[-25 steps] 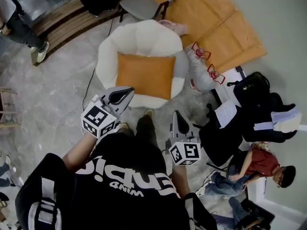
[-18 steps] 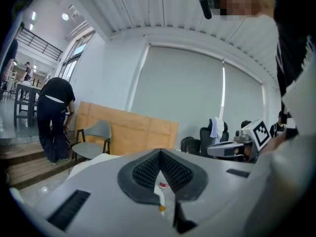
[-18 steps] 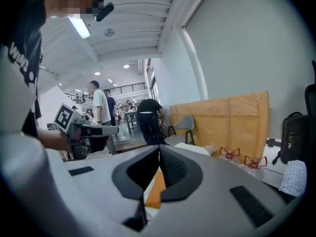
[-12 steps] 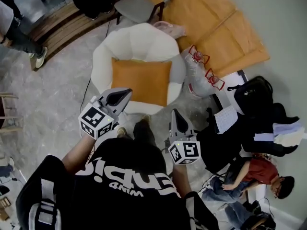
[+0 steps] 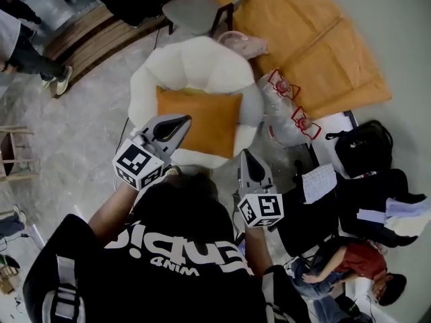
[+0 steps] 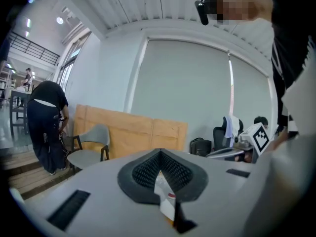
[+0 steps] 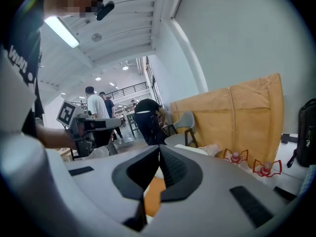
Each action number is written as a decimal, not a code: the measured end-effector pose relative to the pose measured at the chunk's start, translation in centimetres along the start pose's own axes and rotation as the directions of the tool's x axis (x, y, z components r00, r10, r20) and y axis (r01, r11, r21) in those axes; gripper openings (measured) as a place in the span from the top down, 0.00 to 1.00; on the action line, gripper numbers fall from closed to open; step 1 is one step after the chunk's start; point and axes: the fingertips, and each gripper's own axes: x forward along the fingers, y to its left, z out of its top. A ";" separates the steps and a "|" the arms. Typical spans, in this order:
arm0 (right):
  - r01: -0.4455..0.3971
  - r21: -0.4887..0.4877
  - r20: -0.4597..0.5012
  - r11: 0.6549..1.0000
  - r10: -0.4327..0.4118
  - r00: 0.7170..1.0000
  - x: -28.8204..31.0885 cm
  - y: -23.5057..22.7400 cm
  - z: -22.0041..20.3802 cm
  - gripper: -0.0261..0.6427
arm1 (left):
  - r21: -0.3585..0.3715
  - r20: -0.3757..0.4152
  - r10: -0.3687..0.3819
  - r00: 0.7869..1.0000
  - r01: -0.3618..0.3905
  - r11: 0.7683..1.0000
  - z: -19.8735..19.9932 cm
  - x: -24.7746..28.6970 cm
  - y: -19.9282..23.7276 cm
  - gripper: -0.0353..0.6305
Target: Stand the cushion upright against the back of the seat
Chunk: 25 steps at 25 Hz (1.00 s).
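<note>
Where the person's black-shirted torso (image 5: 168,261) fills the near edge of the head view, both grippers are held out ahead of it toward the white armchair (image 5: 195,52).

Nearest is the right gripper (image 5: 245,156). In its own view the jaws are pressed together pad to pad with nothing gripped. Its tip sits just off the front right edge of the armchair, apart from the cushion (image 5: 202,120).

A little further on is the left gripper (image 5: 180,122). Its jaws are likewise closed tight and empty, and only a sliver of white and orange shows through the slit below the tips. In the head view its tip overlaps the cushion's near left corner; contact cannot be judged from that angle.

The cushion is orange and lies flat on the armchair seat, roughly centred. Its near edge is by the seat's front edge and its far edge is at the foot of the backrest. It is not yet upright.

Just beside the armchair's right arm is a clear plastic bundle with red handles (image 5: 277,110). A black backpack (image 5: 360,143) lies well to the right. Beyond the backrest are a grey chair (image 5: 192,9) and a tan wooden panel (image 5: 303,32).
</note>
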 end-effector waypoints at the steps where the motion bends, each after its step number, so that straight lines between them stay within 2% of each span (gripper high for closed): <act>1: -0.001 0.008 0.000 1.000 0.001 1.000 0.5 -0.3 0.1 0.93 | -0.001 -0.008 0.005 1.000 -0.005 1.000 0.0 0.5 0.3 0.94; 7: 0.023 0.028 -0.003 0.999 -0.023 1.000 3.6 -0.9 0.6 0.93 | -0.008 -0.060 -0.003 0.998 0.002 1.000 -0.9 2.0 2.5 0.94; 14: 0.068 0.064 -0.014 0.996 -0.067 0.998 6.2 -2.0 0.1 0.93 | -0.025 -0.091 -0.049 0.995 0.047 0.999 -2.3 5.0 4.6 0.94; 25: 0.149 0.137 -0.085 0.979 -0.139 0.987 10.1 -5.7 -4.9 0.93 | -0.076 -0.211 -0.128 0.969 0.115 0.991 -7.9 11.0 6.4 0.94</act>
